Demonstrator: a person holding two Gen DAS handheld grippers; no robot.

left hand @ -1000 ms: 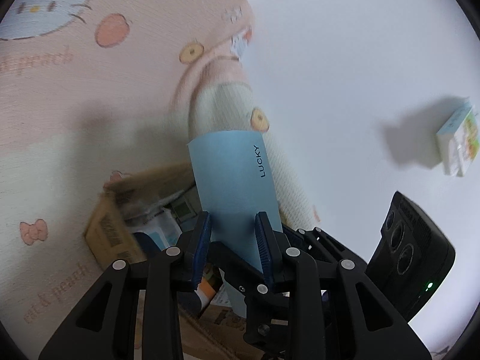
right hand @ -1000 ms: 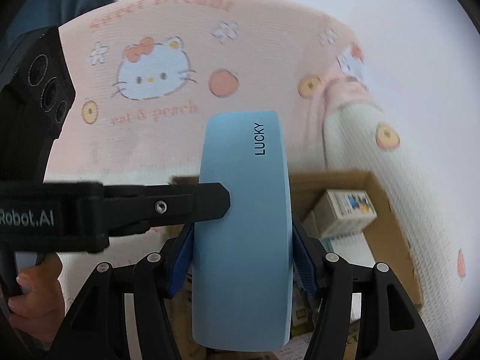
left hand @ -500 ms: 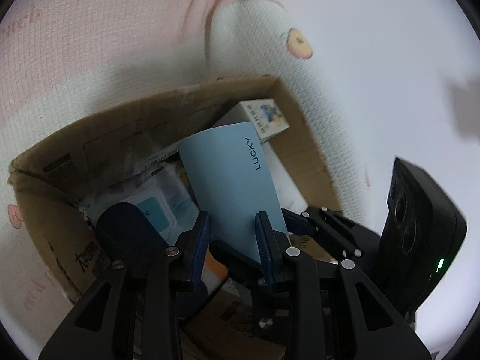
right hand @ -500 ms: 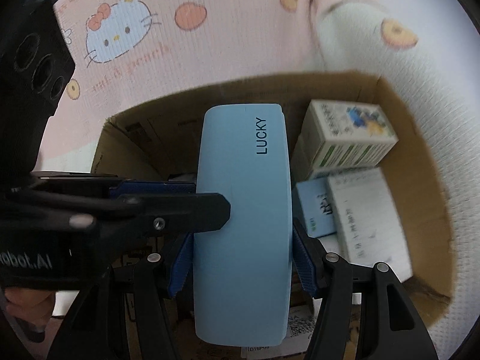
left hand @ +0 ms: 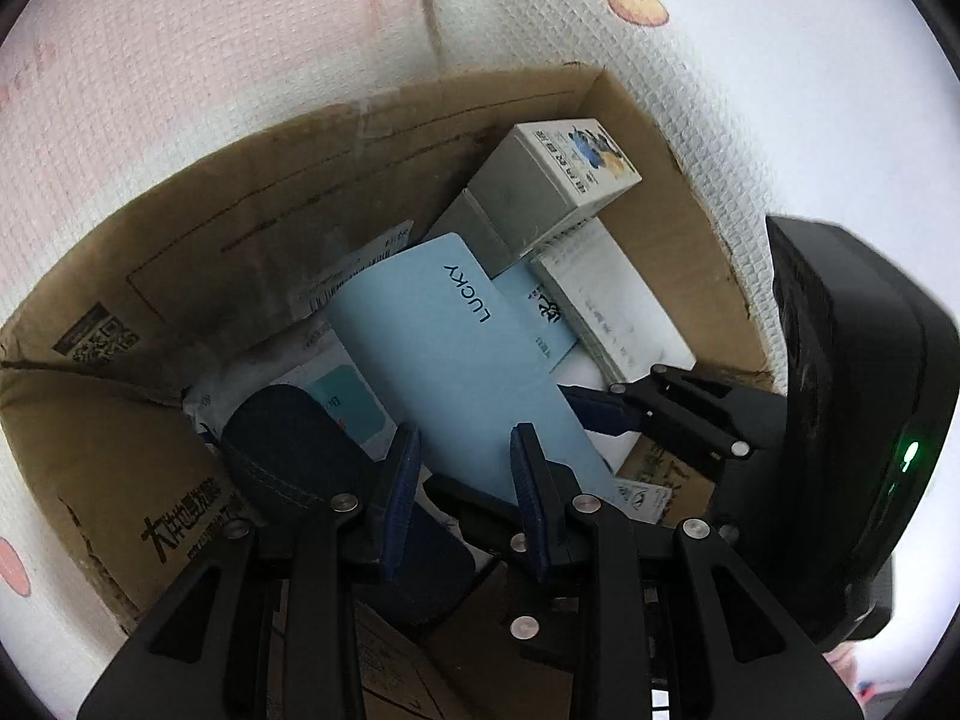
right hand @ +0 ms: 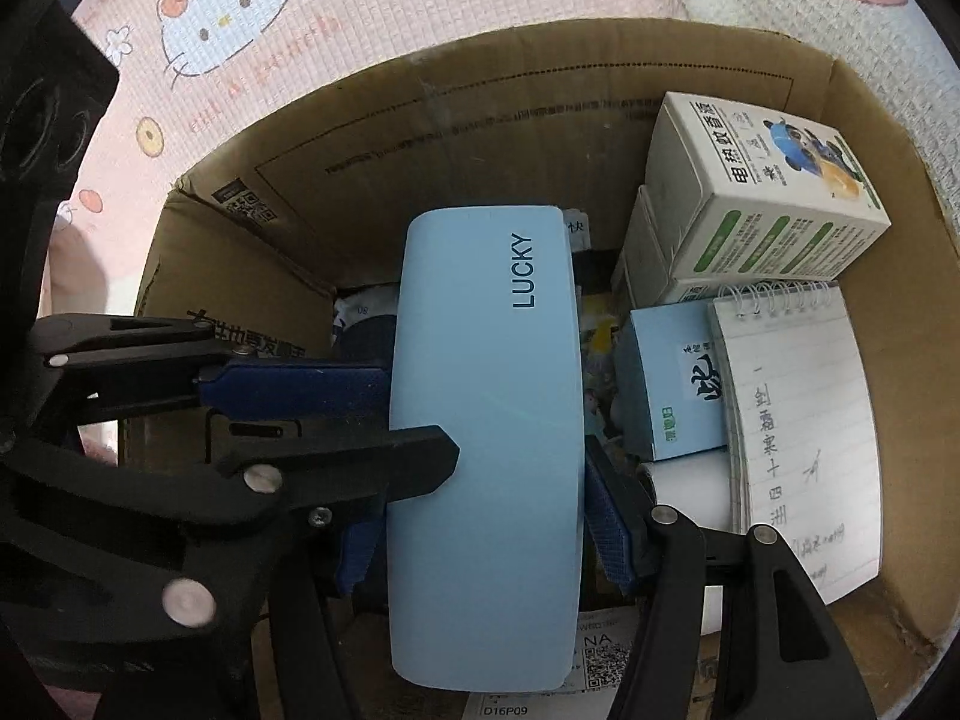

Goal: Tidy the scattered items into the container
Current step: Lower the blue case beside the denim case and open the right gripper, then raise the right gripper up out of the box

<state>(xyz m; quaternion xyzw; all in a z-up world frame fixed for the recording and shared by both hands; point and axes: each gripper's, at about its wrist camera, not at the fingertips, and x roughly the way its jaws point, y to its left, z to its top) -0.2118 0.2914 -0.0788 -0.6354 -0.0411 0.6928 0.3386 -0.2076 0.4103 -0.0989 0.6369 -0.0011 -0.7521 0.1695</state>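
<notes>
Both grippers clamp the light blue hard-shell case marked LUCKY (right hand: 486, 450), held over the open brown cardboard box (right hand: 372, 138) that fills the middle of each view: the left gripper (left hand: 465, 492) pinches its narrow edges, the right gripper (right hand: 486, 516) its broad sides. Letting go unevenly looks like the main risk; if one pair of jaws opens first, the case could swing or tip onto the packed contents and come to rest propped up. In the left wrist view, a dark denim pouch (left hand: 288, 450) lies at lower left, directly under the case. In the right wrist view, a white-and-green carton with a cartoon animal (right hand: 762, 192), a small blue box (right hand: 672, 390) and a spiral notepad (right hand: 798, 432) crowd the right side, leaving little free floor.
</notes>
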